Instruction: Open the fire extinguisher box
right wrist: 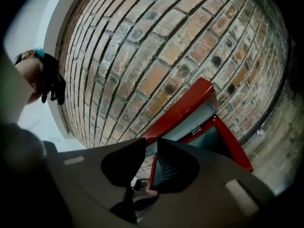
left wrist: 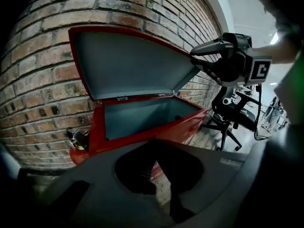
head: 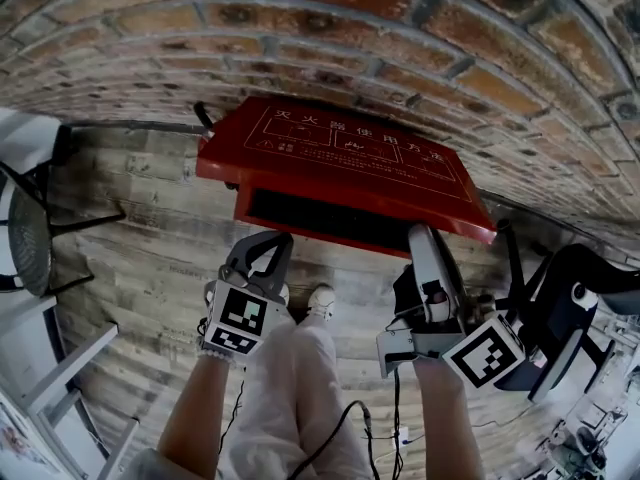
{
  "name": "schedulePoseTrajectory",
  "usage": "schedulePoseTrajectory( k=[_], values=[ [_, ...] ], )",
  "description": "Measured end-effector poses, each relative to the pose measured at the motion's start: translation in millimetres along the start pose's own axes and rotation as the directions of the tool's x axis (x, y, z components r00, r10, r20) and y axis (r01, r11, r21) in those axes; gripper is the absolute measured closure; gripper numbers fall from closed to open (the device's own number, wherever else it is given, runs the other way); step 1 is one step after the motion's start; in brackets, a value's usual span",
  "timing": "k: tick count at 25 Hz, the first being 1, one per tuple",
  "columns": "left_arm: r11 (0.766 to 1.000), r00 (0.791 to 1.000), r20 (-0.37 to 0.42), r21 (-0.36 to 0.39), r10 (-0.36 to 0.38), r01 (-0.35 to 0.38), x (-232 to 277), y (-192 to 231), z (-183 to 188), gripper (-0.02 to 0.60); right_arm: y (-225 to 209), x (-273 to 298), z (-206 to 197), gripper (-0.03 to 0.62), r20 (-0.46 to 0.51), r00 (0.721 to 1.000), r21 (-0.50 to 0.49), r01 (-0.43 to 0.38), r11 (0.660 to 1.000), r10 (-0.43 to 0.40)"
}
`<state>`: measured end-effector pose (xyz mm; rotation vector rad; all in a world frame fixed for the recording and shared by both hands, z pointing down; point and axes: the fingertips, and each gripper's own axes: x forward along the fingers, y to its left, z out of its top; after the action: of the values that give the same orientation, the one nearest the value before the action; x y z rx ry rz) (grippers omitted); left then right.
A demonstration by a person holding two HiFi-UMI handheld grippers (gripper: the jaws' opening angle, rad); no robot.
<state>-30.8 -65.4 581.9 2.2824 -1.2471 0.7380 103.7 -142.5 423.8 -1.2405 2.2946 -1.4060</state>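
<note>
My right gripper [head: 421,234] has its jaws clamped on the front edge of the lid [head: 352,158], holding it half raised over the fire extinguisher box [left wrist: 186,123] by the brick wall [head: 420,28]. My left gripper [head: 268,246] hangs by with jaws closed and empty. Next, I reckon, the lid needs swinging fully back.

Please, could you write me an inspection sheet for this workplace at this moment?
Surface: wooden plank floor.
Job's things: red box against the wall; lid partly raised; no extinguisher in the visible inside.
Clutter: nothing seen.
Grippers: right gripper shut on the lid's edge; left gripper shut, empty, off the box.
Cables: black cable near the person's legs.
Surroundings: brick wall, chair at right, fan at left.
</note>
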Motion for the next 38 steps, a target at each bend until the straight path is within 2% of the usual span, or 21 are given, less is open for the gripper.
schedulePoseTrajectory(
  k=[12,19,33,38],
  values=[
    [1.0,1.0,-0.013,-0.011,-0.007,0.007,0.2,0.3,-3.3,0.583,13.0,33.1,52.4,0.508,0.044,0.998,-0.072,0.043,0.997,-0.04],
    [1.0,1.0,-0.024,0.016,-0.011,0.012,1.4,0.2,-3.9,0.583,13.2,54.5,76.9,0.51,0.076,0.997,-0.086,0.039,0.996,-0.032],
    [1.0,1.0,-0.013,-0.01,0.002,-0.002,-1.0,0.5,-2.5,0.583,6.3,84.9,104.7,0.514,0.075,0.996,-0.13,0.061,0.99,-0.052],
    [1.0,1.0,-0.008,-0.014,0.003,-0.003,-0.9,1.0,-2.2,0.583,9.1,85.7,104.0,0.513,0.077,0.997,-0.135,0.034,0.99,-0.024]
  ],
)
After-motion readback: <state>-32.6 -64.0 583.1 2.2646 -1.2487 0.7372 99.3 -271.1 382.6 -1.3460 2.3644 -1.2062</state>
